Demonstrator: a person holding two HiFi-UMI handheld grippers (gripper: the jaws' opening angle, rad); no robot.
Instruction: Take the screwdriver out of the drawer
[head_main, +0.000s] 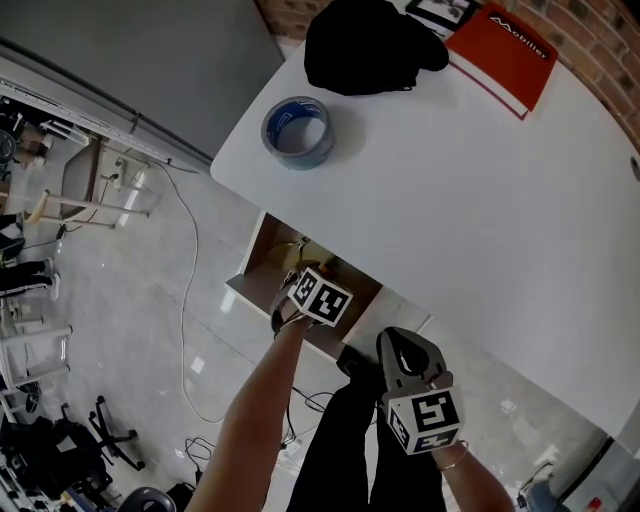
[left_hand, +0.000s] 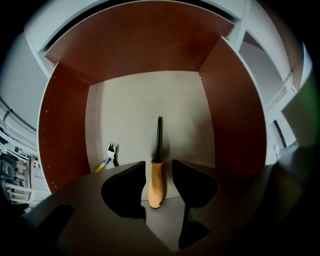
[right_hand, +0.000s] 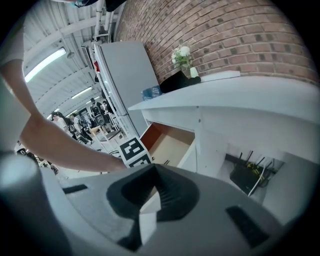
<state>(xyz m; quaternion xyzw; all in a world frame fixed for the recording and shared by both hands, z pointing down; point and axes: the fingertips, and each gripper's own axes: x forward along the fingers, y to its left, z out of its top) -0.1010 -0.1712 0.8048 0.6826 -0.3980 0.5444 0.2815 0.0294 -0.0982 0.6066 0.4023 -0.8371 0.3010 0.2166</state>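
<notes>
Here the drawer (left_hand: 235, 115) stands pulled out under the white table (head_main: 480, 200) edge.

1. Left gripper (left_hand: 159, 185): points steeply down into the drawer, jaws spread wide. The screwdriver handle shows between them, and neither pad appears to touch it.
2. Right gripper (right_hand: 153, 175): held outside the drawer, jaws pressed together, nothing between them.
3. Screwdriver (left_hand: 158, 165): lies flat near the middle of the drawer floor, with its dark shaft toward the far wall.
4. Cutters (left_hand: 111, 155): lie near the left wall, apart from the screwdriver.

Handling, as judged: the screwdriver is probably light and rigid. The round wooden handle may roll when touched. Grip across the thick part of the handle, since the thin shaft looks smooth and would likely slip.
</notes>
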